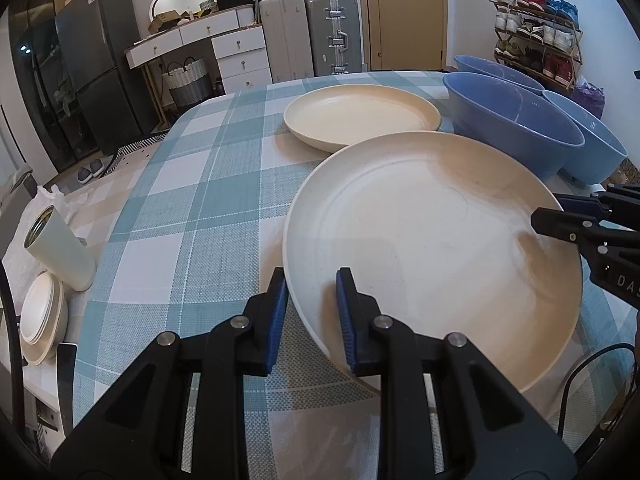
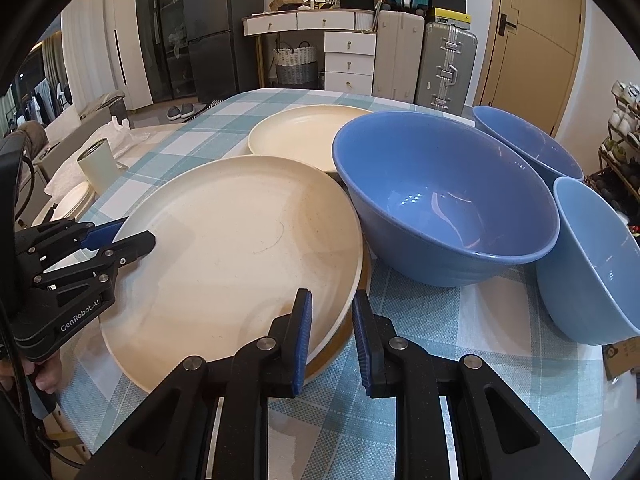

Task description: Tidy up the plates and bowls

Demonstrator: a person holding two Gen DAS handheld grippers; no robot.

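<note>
A large cream plate [image 1: 432,248] is held tilted above the checked tablecloth; it also shows in the right wrist view [image 2: 236,252]. My left gripper [image 1: 312,316] straddles its near-left rim, jaws closed on the rim. My right gripper [image 2: 330,328] straddles the opposite rim and also shows in the left wrist view [image 1: 560,220]. A second cream plate [image 1: 360,116] lies farther back. Three blue bowls stand at the right: a big one [image 2: 440,200] and two more [image 2: 524,144] [image 2: 600,264].
A pale cylindrical cup [image 1: 60,252] lies on its side at the table's left edge beside a stack of small white dishes [image 1: 40,316]. Beyond the table stand suitcases [image 1: 332,32], a dresser, a fridge and a shoe rack [image 1: 536,36].
</note>
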